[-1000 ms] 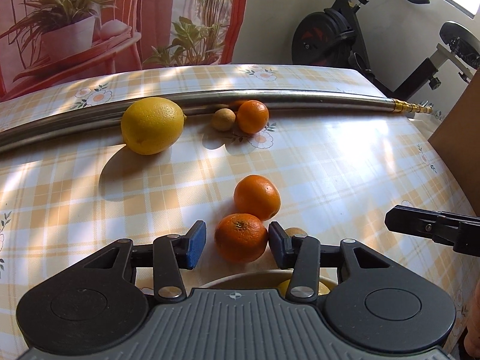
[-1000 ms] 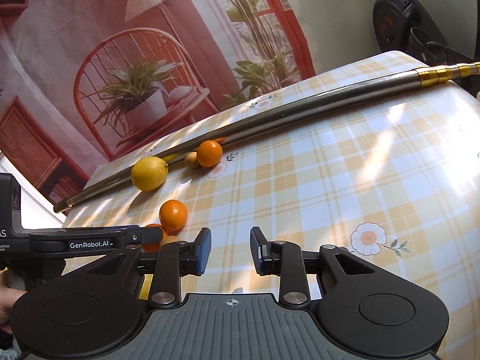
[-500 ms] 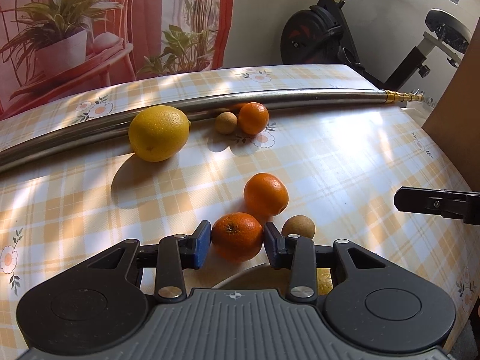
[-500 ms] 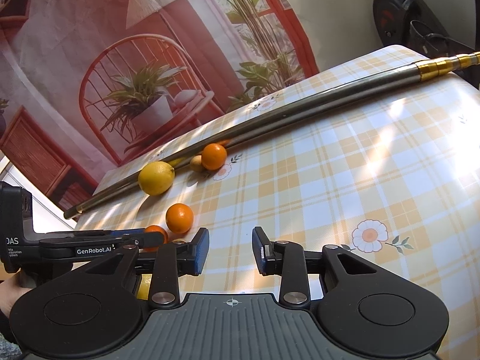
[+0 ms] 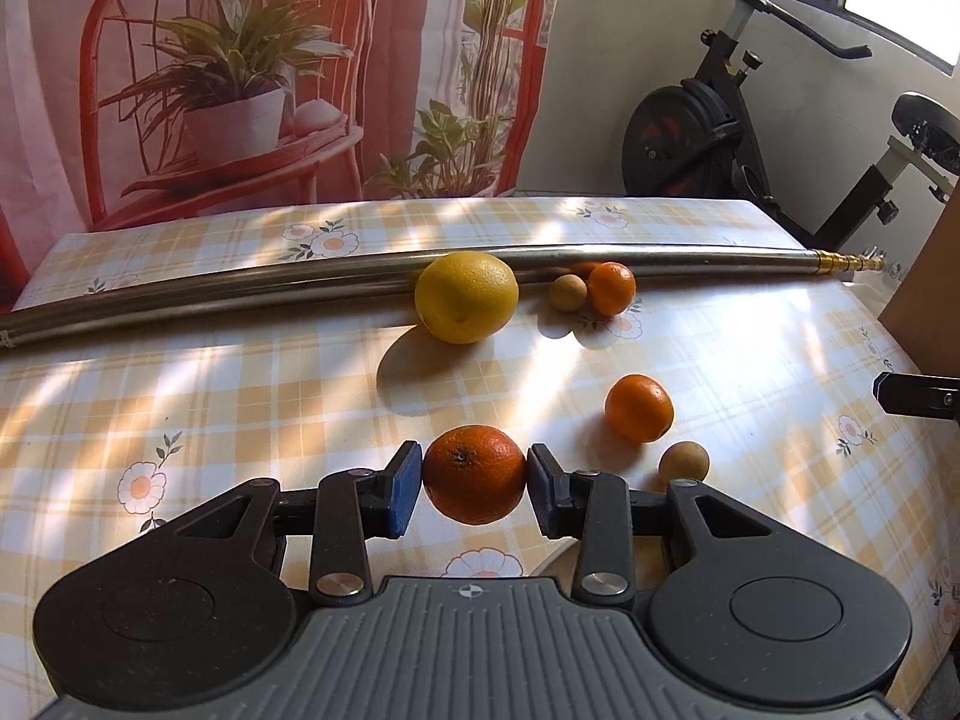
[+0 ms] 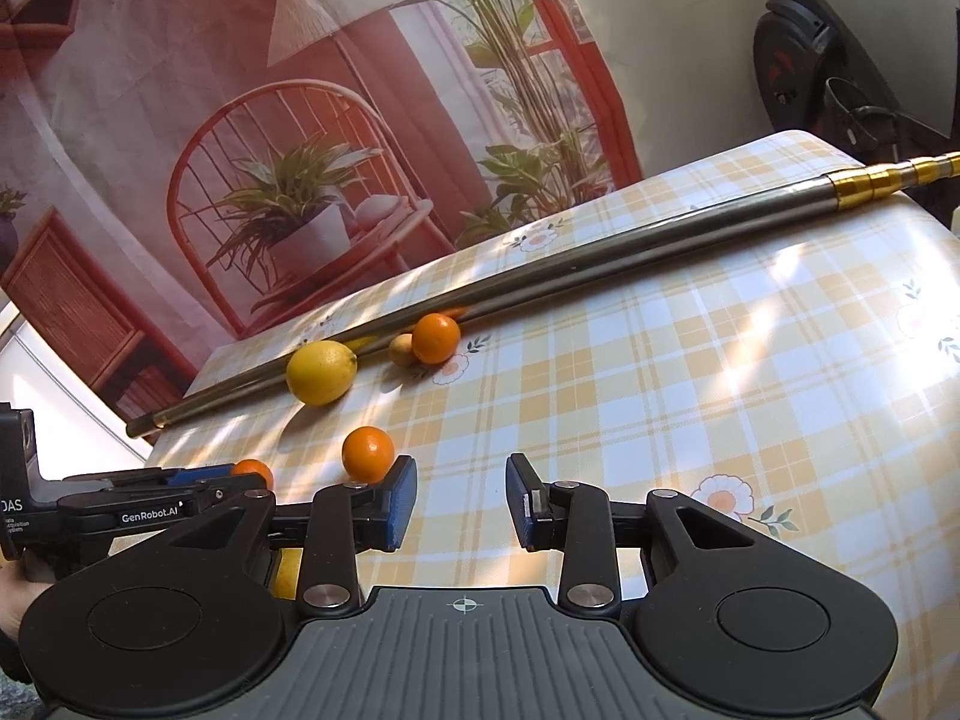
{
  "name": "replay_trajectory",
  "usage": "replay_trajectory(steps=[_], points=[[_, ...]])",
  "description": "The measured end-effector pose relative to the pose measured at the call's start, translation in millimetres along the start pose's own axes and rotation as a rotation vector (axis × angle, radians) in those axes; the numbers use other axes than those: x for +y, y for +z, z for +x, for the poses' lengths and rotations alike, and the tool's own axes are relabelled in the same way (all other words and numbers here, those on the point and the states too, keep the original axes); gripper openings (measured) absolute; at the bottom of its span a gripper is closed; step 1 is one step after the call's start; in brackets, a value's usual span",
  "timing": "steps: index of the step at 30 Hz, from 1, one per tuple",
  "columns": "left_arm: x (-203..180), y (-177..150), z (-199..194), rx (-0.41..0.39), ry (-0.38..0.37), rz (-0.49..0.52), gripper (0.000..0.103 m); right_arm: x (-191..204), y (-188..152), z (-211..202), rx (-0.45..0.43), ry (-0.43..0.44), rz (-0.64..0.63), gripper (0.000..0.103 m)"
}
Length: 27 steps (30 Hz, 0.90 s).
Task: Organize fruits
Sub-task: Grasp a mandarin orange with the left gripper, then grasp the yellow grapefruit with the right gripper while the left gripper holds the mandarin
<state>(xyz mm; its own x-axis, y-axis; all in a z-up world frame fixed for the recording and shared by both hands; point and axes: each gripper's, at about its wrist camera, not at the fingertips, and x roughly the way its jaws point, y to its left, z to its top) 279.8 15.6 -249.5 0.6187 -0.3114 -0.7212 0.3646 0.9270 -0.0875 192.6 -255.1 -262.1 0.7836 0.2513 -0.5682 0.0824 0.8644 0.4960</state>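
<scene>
— Pinching that dark orange, dimpled mandarin [image 5: 474,474] across its widest part, the left gripper [image 5: 474,489] has a blue pad pressed to each side, so the round fruit can't roll out. It sits at lower centre of the left wrist view and looks clear of the yellow checked, flower-printed tablecloth [image 5: 240,396], judging by the shadow beneath it.

— And the right gripper [image 6: 461,498]?

— Fingers spread a little, nothing between them; it hangs over bare cloth at the bottom of its own view, probably waiting its turn.

— What else is about?

— A long steel pole with a brass tip [image 5: 240,294] lies across the far side and acts as a stop: the big yellow lemon [image 5: 467,297], a small tan round fruit [image 5: 569,293] and a little orange mandarin [image 5: 611,288] rest against or just beside it. Nearer, right of centre, another orange mandarin [image 5: 639,408] and a second tan fruit [image 5: 684,463] sit close together.

— Anything in the way?

— A pale rim [image 5: 555,558] peeks beneath the left gripper's right finger, perhaps a bowl; too hidden to be sure.
</scene>
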Motion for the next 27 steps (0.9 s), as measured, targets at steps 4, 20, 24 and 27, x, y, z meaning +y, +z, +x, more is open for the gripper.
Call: replay_trajectory(steps=[4, 20, 24, 27], points=[[12, -6, -11, -0.032, 0.029, -0.022, 0.04, 28, 5, -16, -0.035, 0.024, -0.119, 0.049], [63, -27, -15, -0.054, 0.103, -0.108, 0.04, 119, 48, 33, -0.016, 0.092, -0.347, 0.048], [65, -27, -10, -0.05, 0.1, -0.12, 0.04, 132, 60, 63, -0.007, 0.102, -0.397, 0.047], [66, -28, -8, -0.05, 0.097, -0.129, 0.04, 139, 67, 84, -0.001, 0.108, -0.415, 0.048]])
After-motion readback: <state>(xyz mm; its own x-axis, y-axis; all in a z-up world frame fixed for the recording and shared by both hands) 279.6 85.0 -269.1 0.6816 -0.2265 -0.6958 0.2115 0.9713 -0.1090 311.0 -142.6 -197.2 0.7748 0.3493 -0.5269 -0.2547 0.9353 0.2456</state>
